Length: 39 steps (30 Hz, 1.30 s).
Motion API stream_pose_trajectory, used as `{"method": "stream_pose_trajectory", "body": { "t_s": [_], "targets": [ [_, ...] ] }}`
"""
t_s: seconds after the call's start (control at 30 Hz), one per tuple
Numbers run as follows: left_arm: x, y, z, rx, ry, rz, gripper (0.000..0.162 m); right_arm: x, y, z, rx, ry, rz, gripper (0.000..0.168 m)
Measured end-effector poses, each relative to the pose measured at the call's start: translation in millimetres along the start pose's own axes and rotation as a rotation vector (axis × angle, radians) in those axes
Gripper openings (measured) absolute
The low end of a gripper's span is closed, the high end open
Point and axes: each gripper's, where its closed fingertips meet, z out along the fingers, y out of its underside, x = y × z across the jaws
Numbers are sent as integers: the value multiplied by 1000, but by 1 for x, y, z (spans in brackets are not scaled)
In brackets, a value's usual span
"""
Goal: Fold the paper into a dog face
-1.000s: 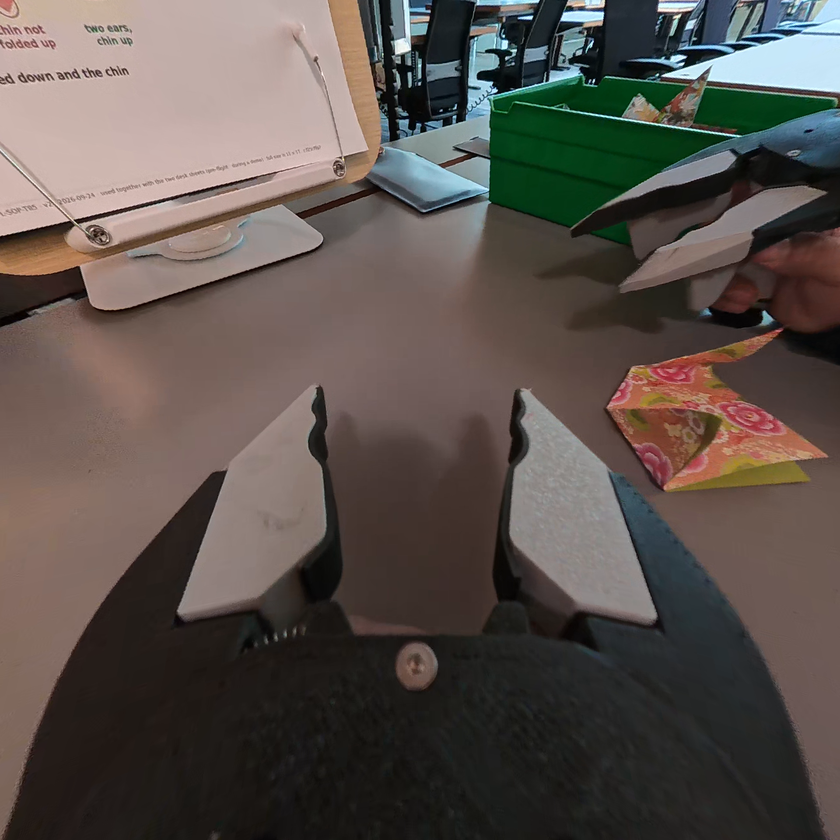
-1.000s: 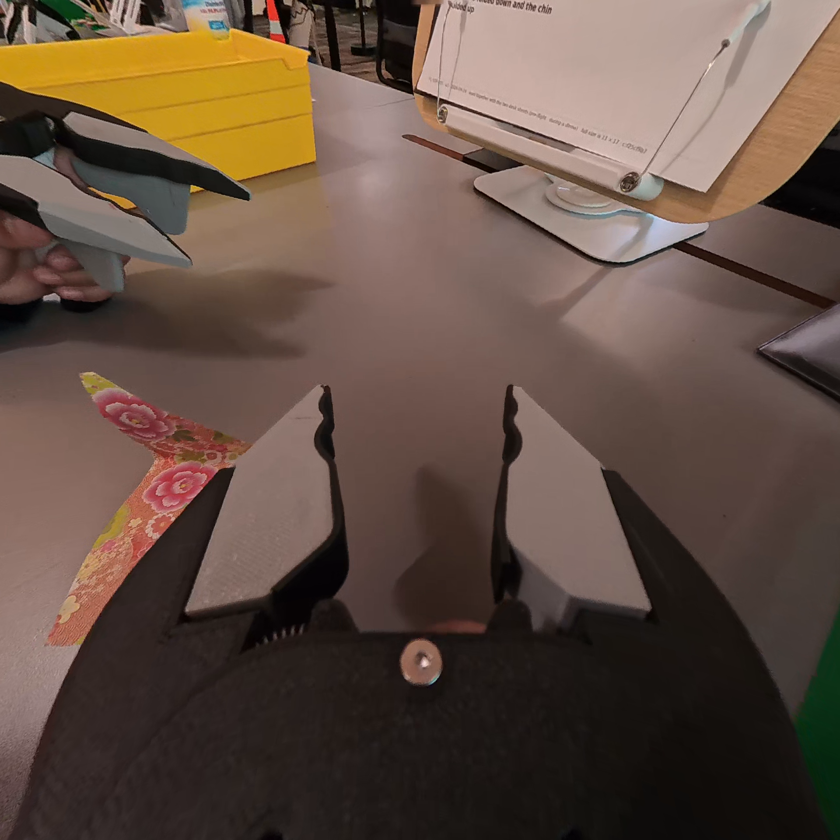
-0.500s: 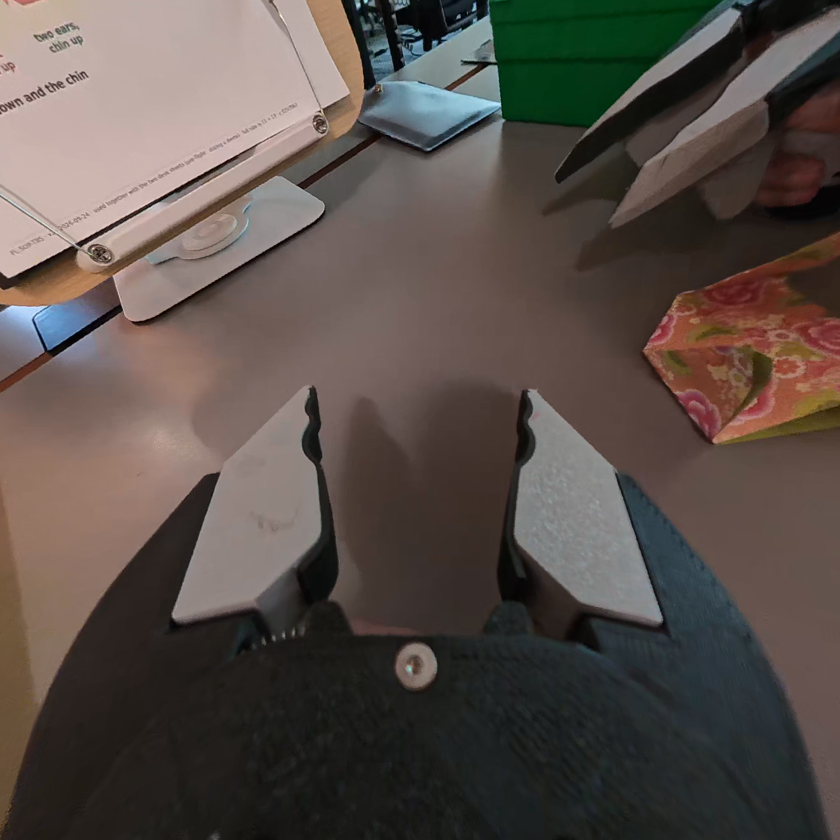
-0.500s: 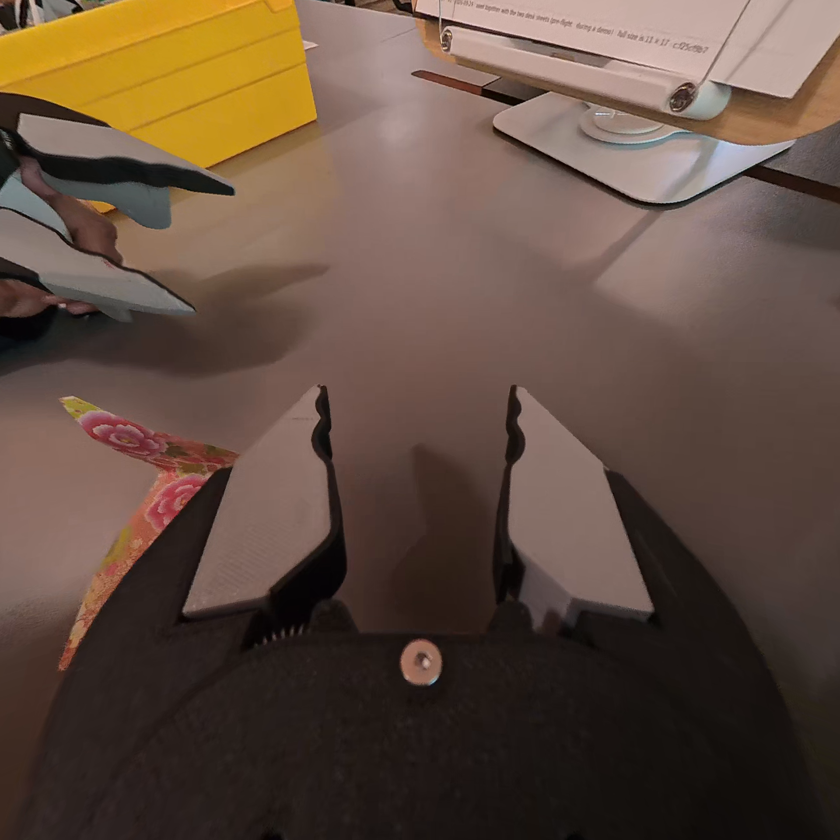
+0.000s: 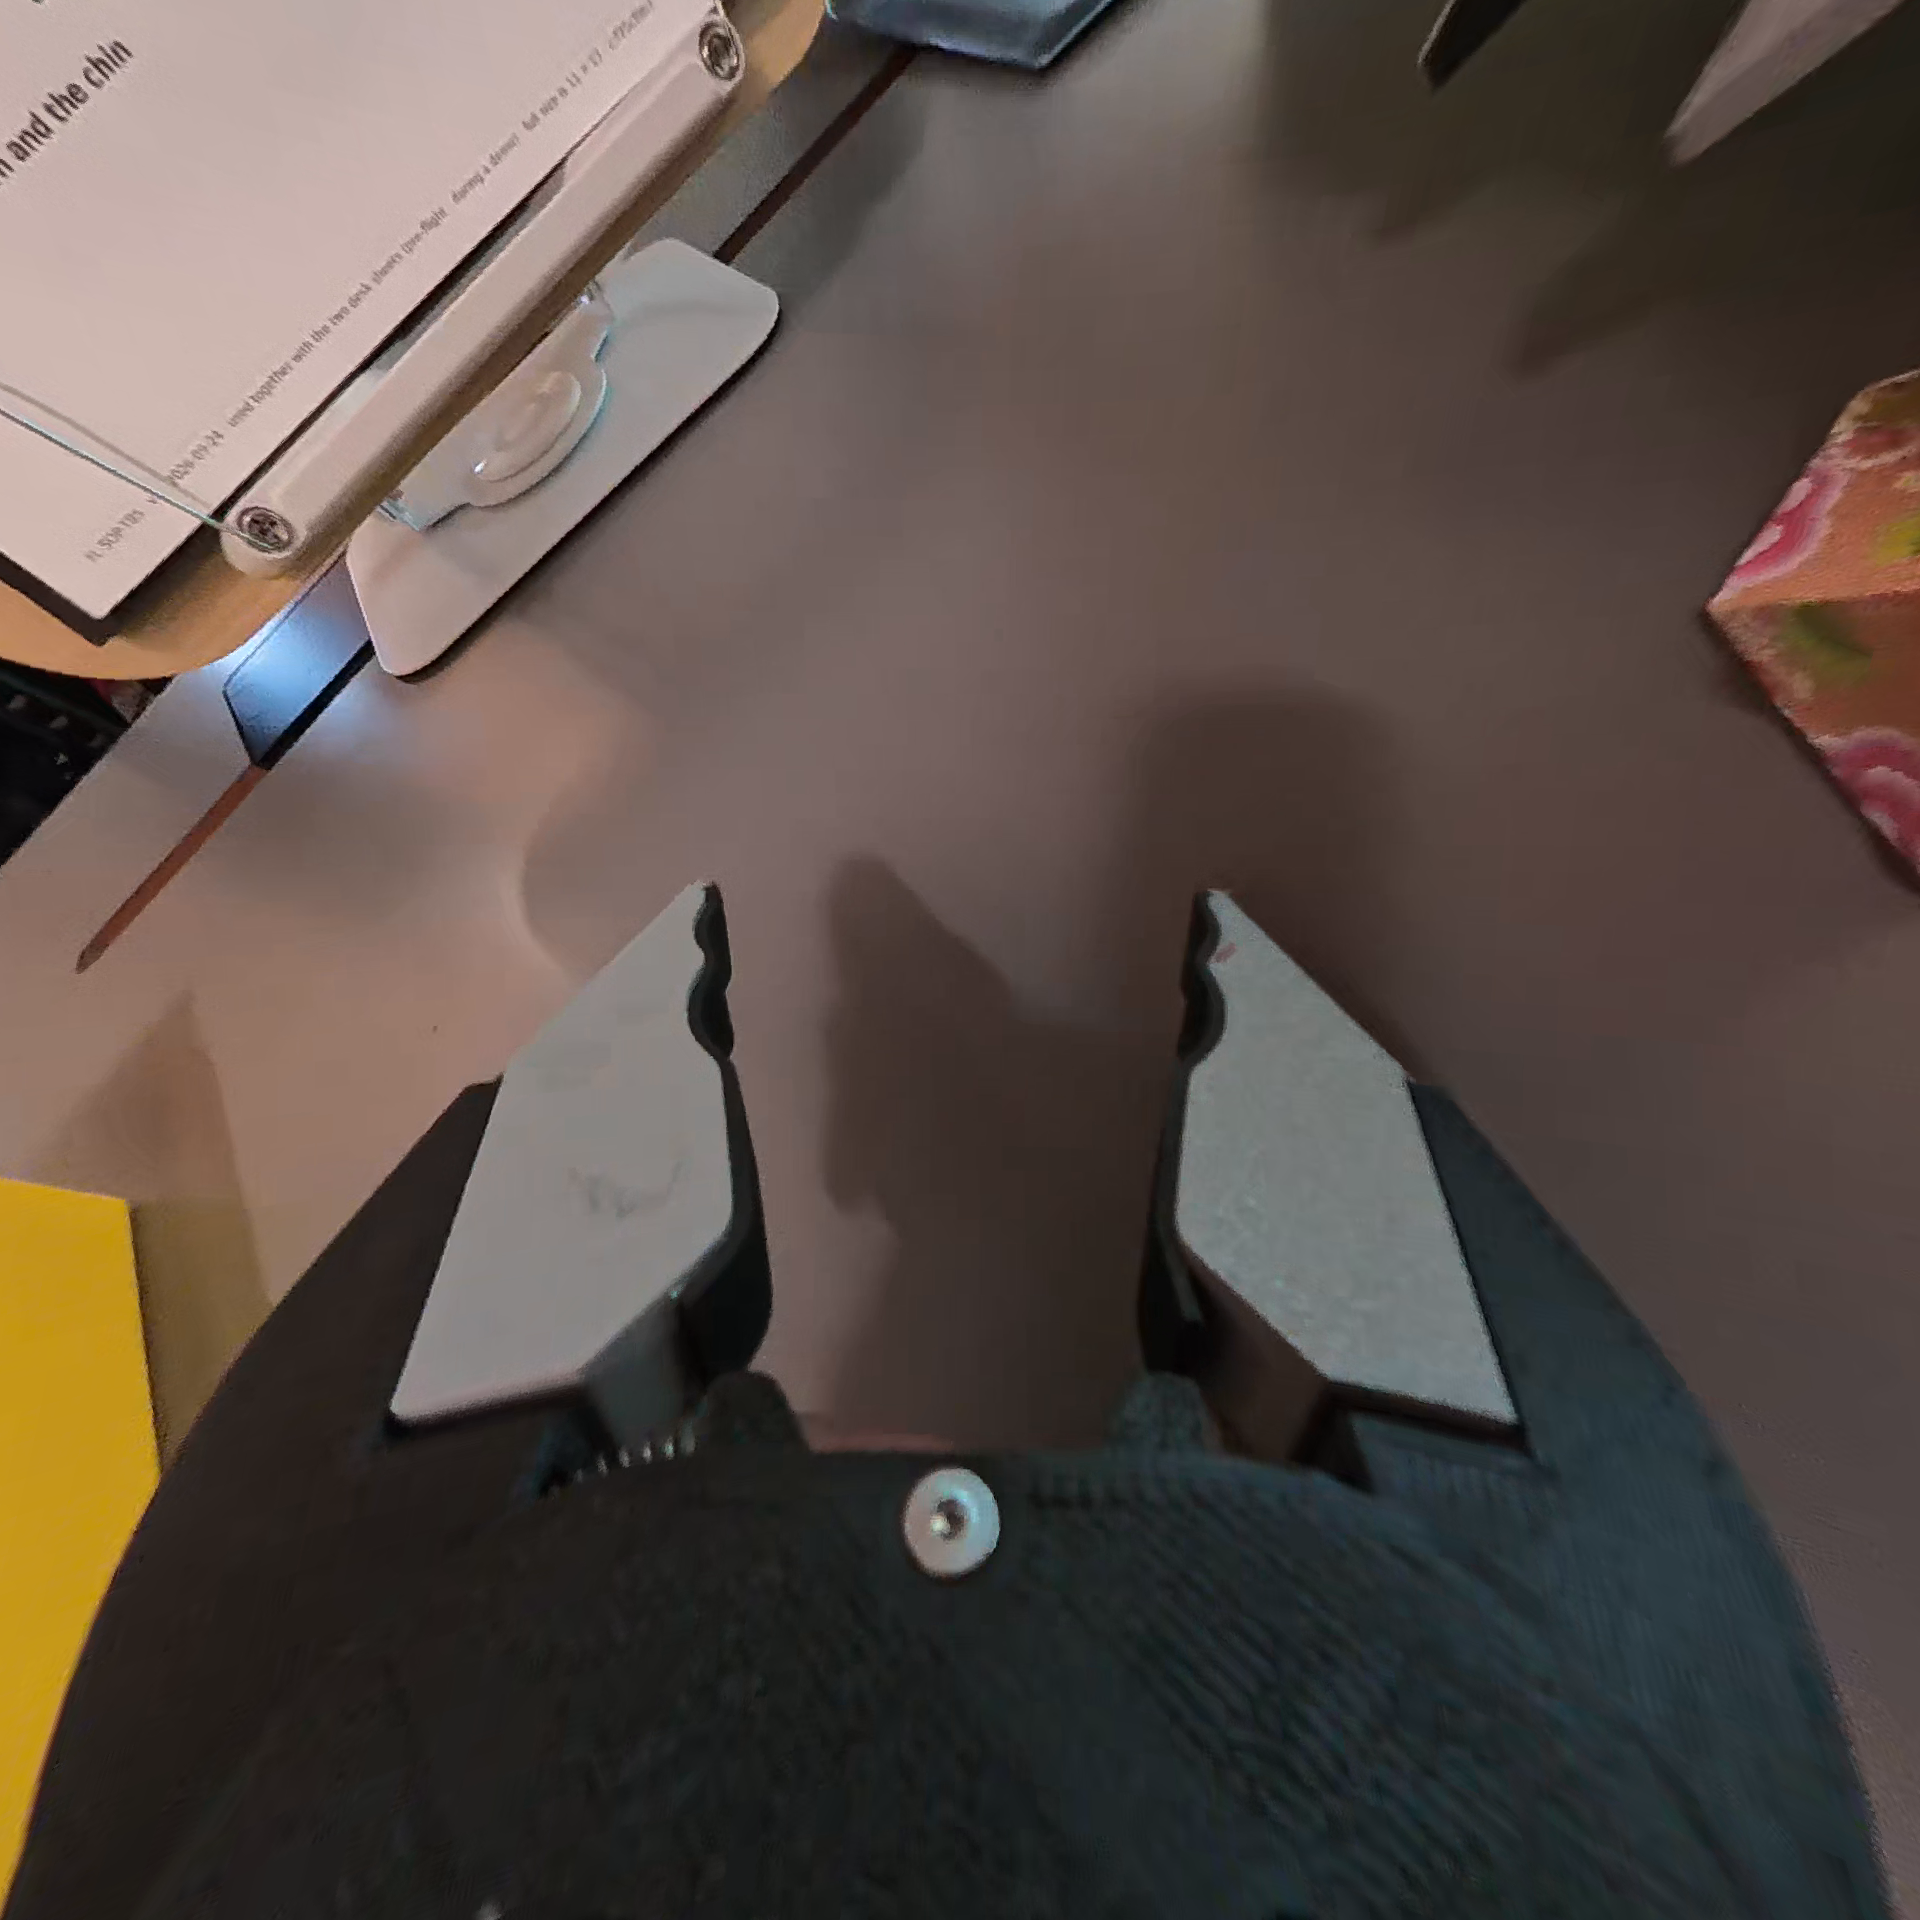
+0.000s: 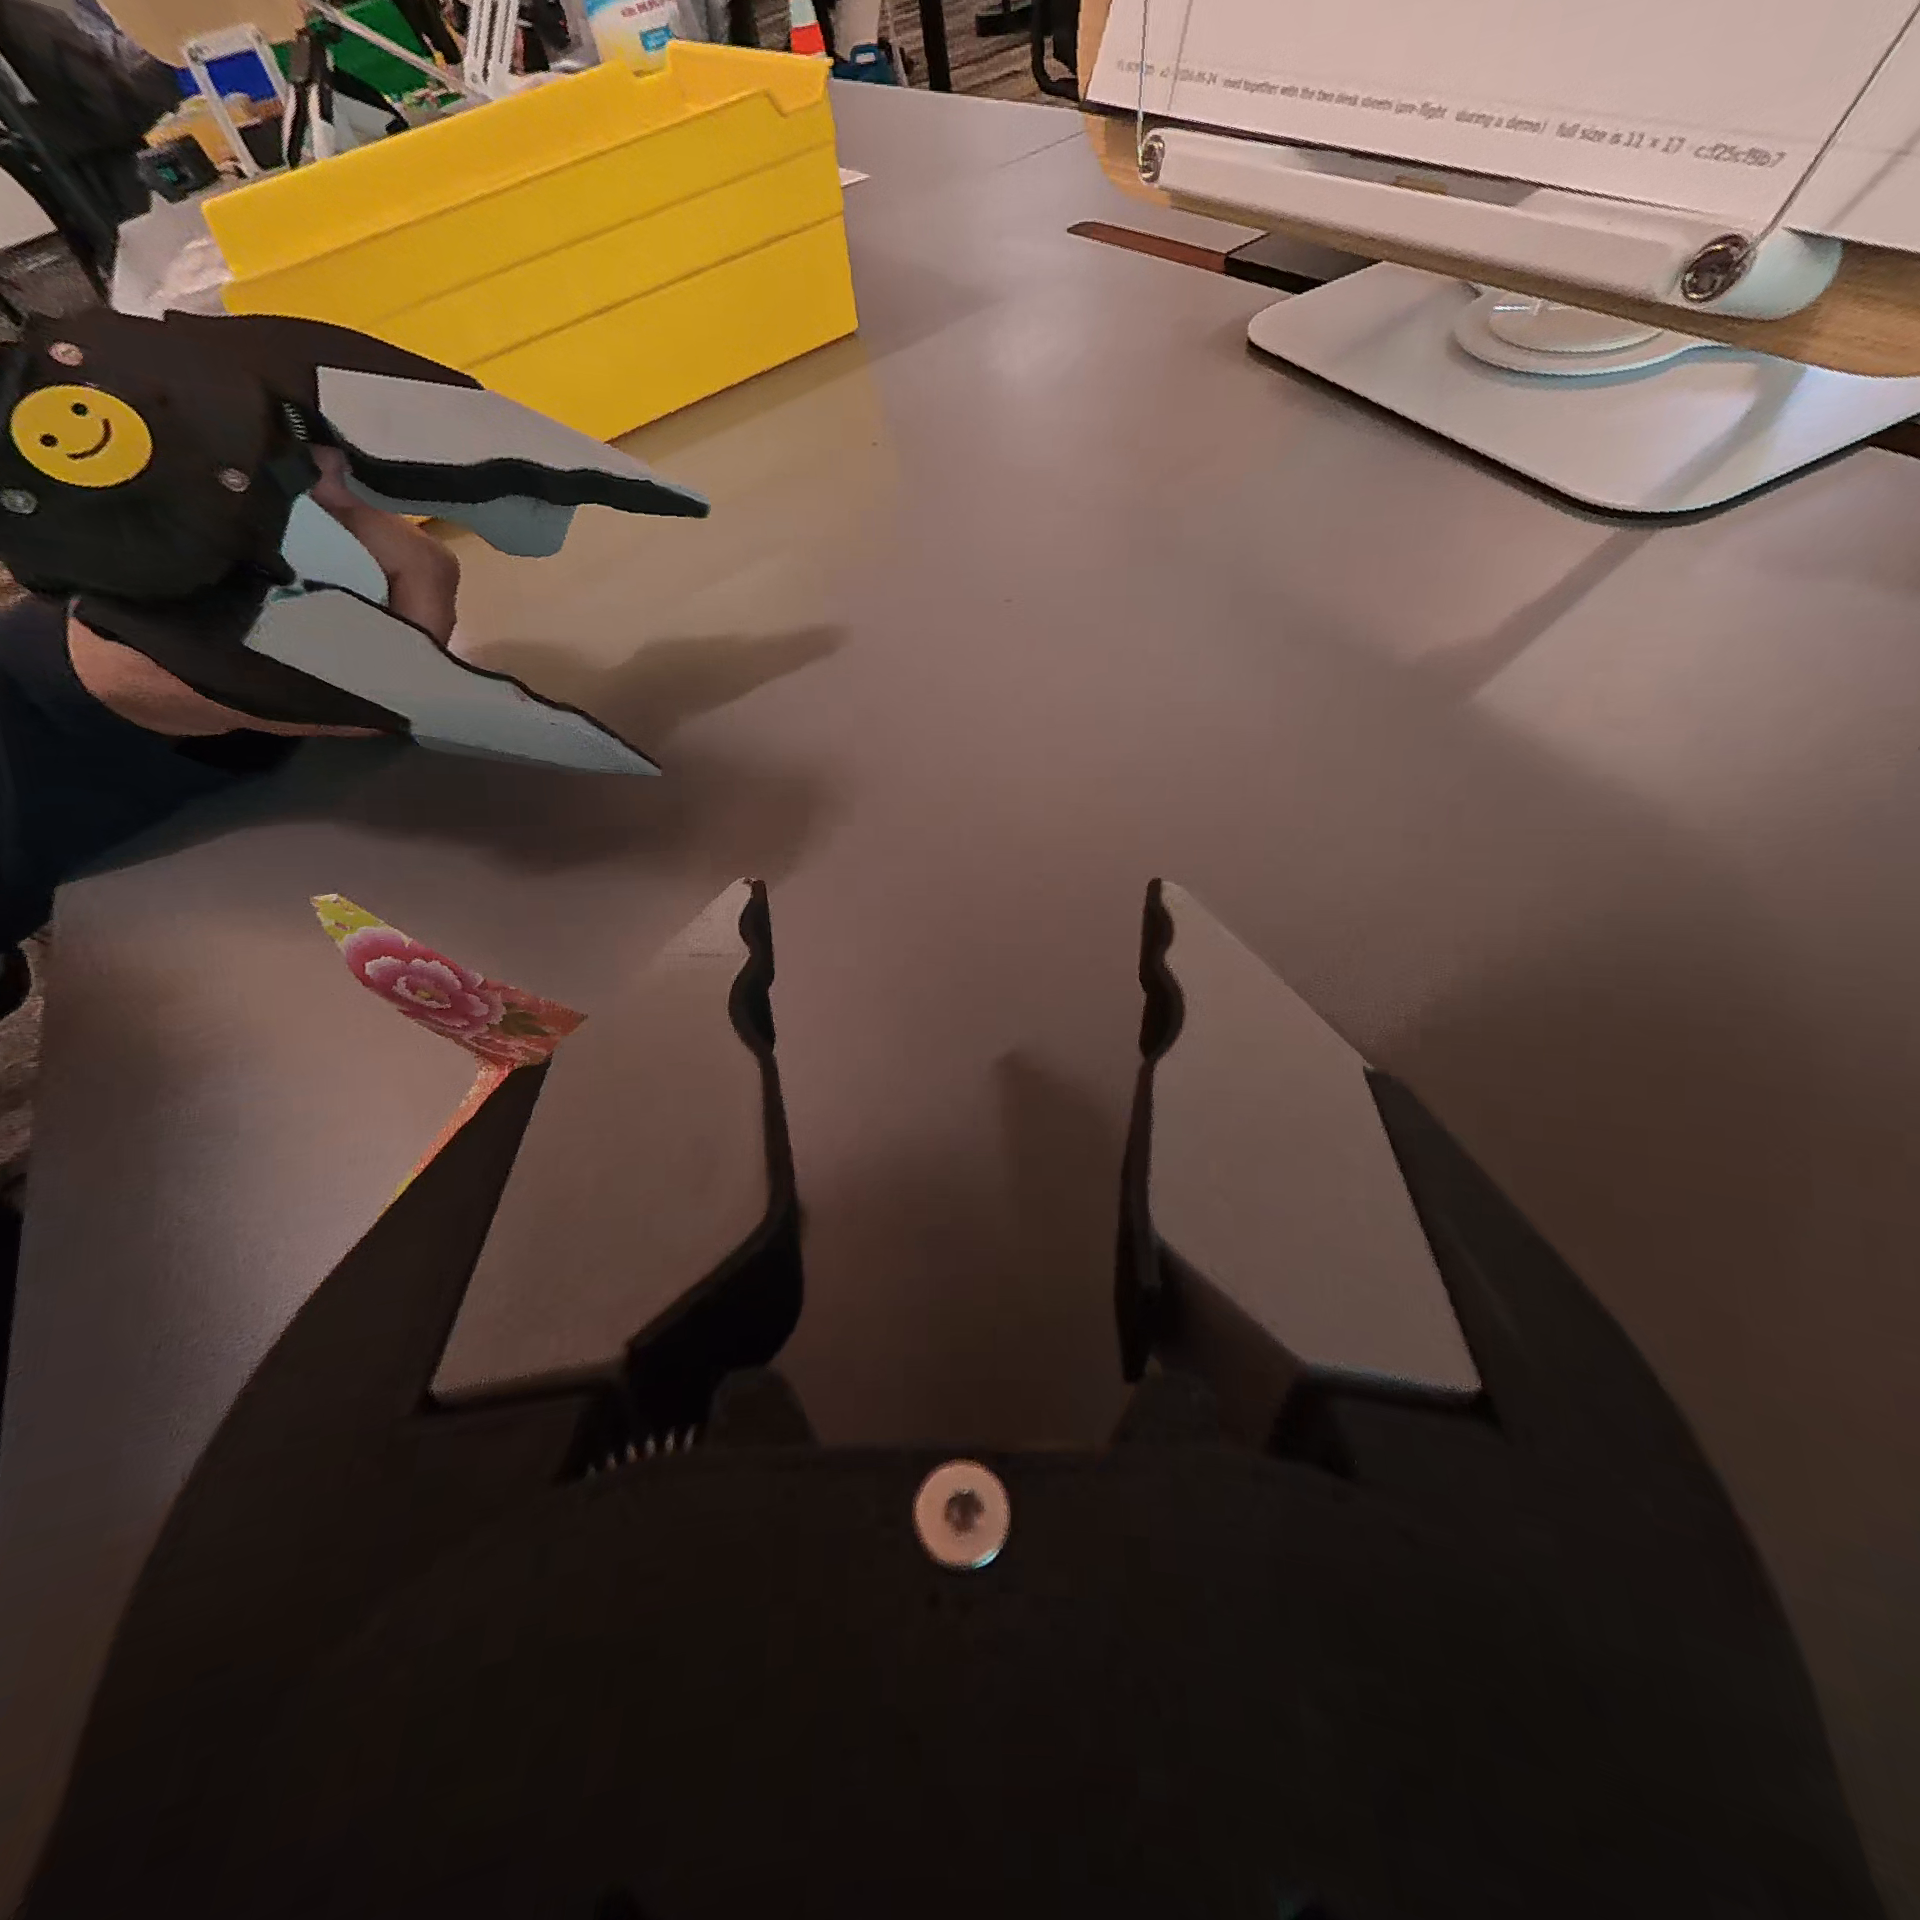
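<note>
The folded floral paper point(image 5: 1839, 623) lies on the grey table at the right edge of the left wrist view, apart from both grippers. In the right wrist view one pointed flap of the paper point(image 6: 436, 987) shows left of my right gripper, the rest hidden behind it. My left gripper point(image 5: 956, 914) is open and empty above bare table; it also shows open at the left of the right wrist view point(image 6: 665, 634). My right gripper point(image 6: 951, 894) is open and empty; only the tips of its fingers point(image 5: 1725, 94) show at the top right of the left wrist view.
A document stand with a printed sheet point(image 5: 312, 260) sits at the far left on a white base point(image 5: 582, 457); it also shows in the right wrist view point(image 6: 1558, 208). A yellow bin point(image 6: 561, 270) stands at the back left, its corner point(image 5: 62, 1455) near my left gripper.
My left gripper has swung left and tilted down, so the paper slid to the view's right edge and the green bin left view. My right gripper has tilted up slightly. Both stay open.
</note>
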Motion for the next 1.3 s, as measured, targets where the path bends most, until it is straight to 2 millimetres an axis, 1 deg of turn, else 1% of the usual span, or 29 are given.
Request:
{"method": "stream_pose_trajectory", "body": {
  "t_s": [0.1, 0.2, 0.27, 0.33, 0.4, 0.53, 0.73, 0.87, 0.9, 1.0, 1.07, 1.17, 1.2, 1.23, 1.27, 1.3],
  "targets": [
    [0, 1, 3, -16, 8, -11, 93, 0, -1, -1, 9, -4, 2, 69],
    [-3, -3, -2, 22, -20, -10, 92, -9, -7, -1, 43, -39, -14, 70],
    [-6, -4, -3, 31, -22, -29, 92, -12, -11, -1, 53, -31, -56, 70],
    [-7, -4, -3, 36, -5, -58, 102, -12, -14, -1, 72, 11, -116, 72],
    [-8, -4, -3, 36, 0, -79, 113, -7, -14, -2, 66, 65, -169, 73],
    [-10, -7, -6, 61, -27, -62, 112, 3, -14, -8, 70, 127, -192, 74],
    [-3, -4, -1, 23, -63, 34, 112, 6, -22, -21, 117, 147, -188, 74],
    [2, -3, 2, 5, -57, 80, 111, 4, -25, -23, 128, 151, -206, 73],
    [4, -3, 3, 5, -36, 76, 112, 4, -25, -23, 122, 154, -218, 73],
    [5, -2, 6, -9, 21, 16, 122, 5, -23, -21, 99, 163, -239, 75],
    [3, -5, 4, 15, 37, -25, 123, 3, -24, -21, 102, 144, -237, 78],
    [5, -19, -10, 129, 78, -85, 116, -5, -30, -28, 137, 110, -256, 78],
    [12, -26, -18, 183, 141, -112, 113, -10, -33, -33, 156, 89, -266, 78],
    [26, -35, -30, 243, 245, -126, 109, -16, -37, -38, 178, 63, -278, 78],
    [41, -44, -46, 302, 343, -104, 100, -22, -39, -44, 201, 39, -289, 76],
    [53, -53, -64, 357, 392, -47, 94, -29, -41, -51, 223, 12, -295, 75]
  ]
}}
